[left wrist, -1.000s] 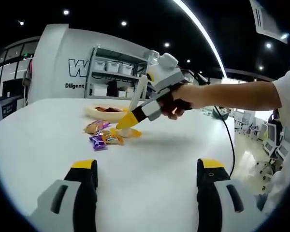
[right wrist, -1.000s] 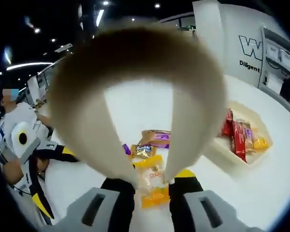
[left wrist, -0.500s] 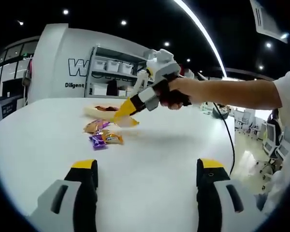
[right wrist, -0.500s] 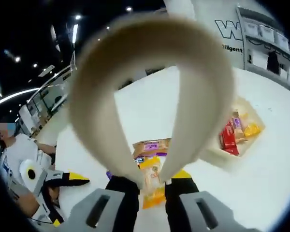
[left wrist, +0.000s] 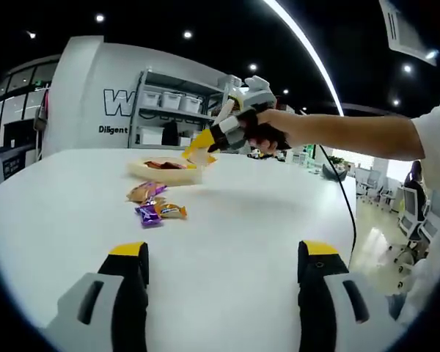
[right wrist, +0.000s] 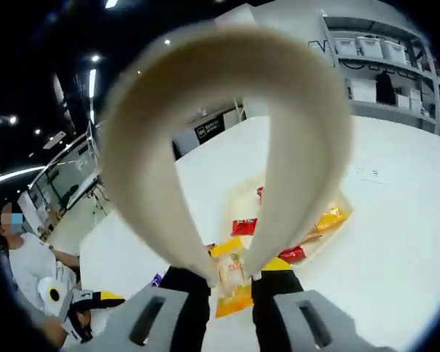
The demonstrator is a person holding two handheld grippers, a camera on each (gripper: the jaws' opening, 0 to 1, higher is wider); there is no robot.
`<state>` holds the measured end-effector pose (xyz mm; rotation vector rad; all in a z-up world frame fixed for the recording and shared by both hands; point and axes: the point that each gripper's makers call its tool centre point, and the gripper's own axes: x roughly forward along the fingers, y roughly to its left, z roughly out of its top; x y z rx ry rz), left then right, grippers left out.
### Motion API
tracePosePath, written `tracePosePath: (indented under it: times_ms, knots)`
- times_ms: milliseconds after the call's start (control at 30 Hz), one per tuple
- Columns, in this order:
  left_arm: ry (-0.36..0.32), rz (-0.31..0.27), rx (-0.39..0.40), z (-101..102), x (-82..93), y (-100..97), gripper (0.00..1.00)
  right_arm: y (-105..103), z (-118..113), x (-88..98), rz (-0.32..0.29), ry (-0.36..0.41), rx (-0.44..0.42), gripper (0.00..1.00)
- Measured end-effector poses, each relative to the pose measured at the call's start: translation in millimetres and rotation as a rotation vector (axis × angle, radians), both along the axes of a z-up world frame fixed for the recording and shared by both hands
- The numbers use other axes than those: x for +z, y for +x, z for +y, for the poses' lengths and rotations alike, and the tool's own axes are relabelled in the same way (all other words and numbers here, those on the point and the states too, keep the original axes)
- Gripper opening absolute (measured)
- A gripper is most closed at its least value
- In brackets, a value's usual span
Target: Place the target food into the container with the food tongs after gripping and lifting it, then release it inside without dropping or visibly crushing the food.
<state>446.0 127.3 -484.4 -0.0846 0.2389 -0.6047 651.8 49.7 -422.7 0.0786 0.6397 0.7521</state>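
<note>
The right hand-held gripper [right wrist: 231,282] squeezes the cream food tongs [right wrist: 227,103], whose tips pinch a yellow snack packet [right wrist: 231,282] aloft between its jaws, just above the container [right wrist: 242,202] ahead on the white bench [left wrist: 227,242]. The left hand-held gripper [left wrist: 224,268] stands wide, holding nothing, with loose snacks [left wrist: 155,205] far ahead.

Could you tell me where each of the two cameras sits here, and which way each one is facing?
Left gripper view: rides low over the white table, behind the open left gripper, looking across at loose wrapped snacks, the shallow cream container and the person's forearm.
Right gripper view: rides on the raised right gripper, looking down through cream food tongs pinching a yellow snack packet over that container.
Shared: table, container, right gripper, packet.
</note>
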Motion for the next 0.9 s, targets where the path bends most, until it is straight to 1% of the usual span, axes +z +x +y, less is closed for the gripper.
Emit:
tracePosePath:
  times_ms: [33, 133, 200, 233, 267, 333, 567, 600, 700, 800, 900]
  knots:
    - [-0.001, -0.003, 0.0, 0, 0.4, 0.1, 0.82, 4, -1, 0.4, -0.006, -0.005, -0.002, 0.14]
    - [0.005, -0.014, 0.007, 1, 1.3, 1.0, 0.83, 6, -2, 0.8, -0.018, -0.017, -0.007, 0.14]
    - [0.011, -0.031, 0.017, 3, 2.8, 1.9, 0.83, 10, -3, 0.4, -0.022, -0.02, -0.014, 0.15]
    - [0.014, -0.042, 0.017, 3, 3.9, 2.2, 0.84, 14, -4, -0.8, -0.025, -0.027, -0.023, 0.15]
    - [0.014, -0.044, 0.018, 3, 4.1, 2.3, 0.85, 16, -6, -3.8, -0.032, -0.052, -0.034, 0.15]
    - [0.014, -0.051, 0.018, 3, 5.2, 2.4, 0.85, 19, -6, -6.1, -0.043, -0.071, -0.035, 0.15]
    - [0.036, -0.102, 0.032, 6, 9.9, 4.0, 0.9, 33, -6, -7.5, -0.057, -0.07, -0.061, 0.16]
    - [0.037, -0.102, 0.03, 5, 9.8, 3.6, 0.9, 36, -5, -7.7, -0.065, -0.074, -0.065, 0.16]
    - [0.047, -0.108, 0.032, 5, 9.9, 4.2, 0.91, 39, -4, -10.7, -0.061, -0.074, -0.075, 0.16]
    - [0.031, -0.102, 0.025, 5, 10.7, 3.5, 0.91, 45, 0, -14.5, -0.054, -0.068, -0.083, 0.16]
    - [0.033, -0.103, 0.027, 5, 10.6, 3.7, 0.91, 49, 7, -17.0, -0.042, -0.053, -0.087, 0.16]
